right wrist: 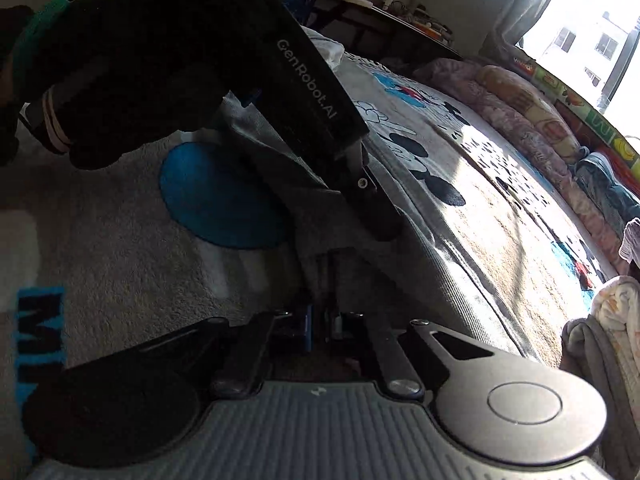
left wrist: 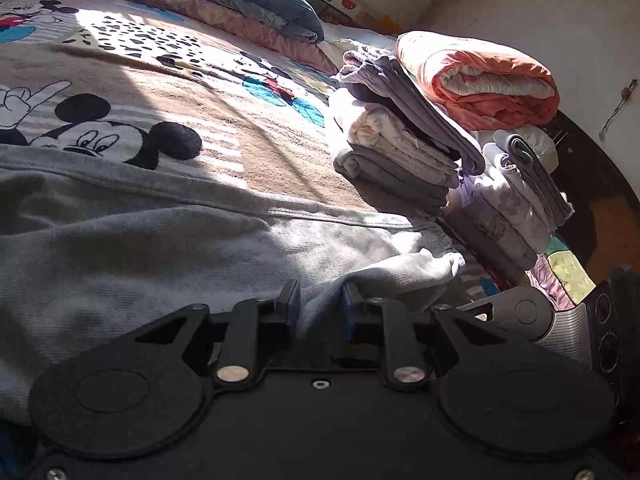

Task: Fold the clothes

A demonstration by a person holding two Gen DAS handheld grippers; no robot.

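A grey garment (left wrist: pixel 160 232) lies spread across the near part of a Mickey Mouse blanket (left wrist: pixel 132 80) on the bed. My left gripper (left wrist: pixel 320 304) is shut on a bunched fold of it near the garment's right end. In the right wrist view the same grey garment (right wrist: pixel 404 268) runs away along the bed, and my right gripper (right wrist: pixel 320 320) is shut on its near edge. The left gripper (right wrist: pixel 380 220), held by a black-gloved hand (right wrist: pixel 140 60), presses down on the cloth just ahead of the right one.
Two stacks of folded clothes (left wrist: pixel 400 152) (left wrist: pixel 516 200) stand at the right of the bed, with a rolled orange quilt (left wrist: pixel 480 80) behind them. Pink and blue bedding (left wrist: pixel 256 4) lines the far side. A bright window (right wrist: pixel 592 40) and a cluttered table (right wrist: pixel 380 8) lie beyond.
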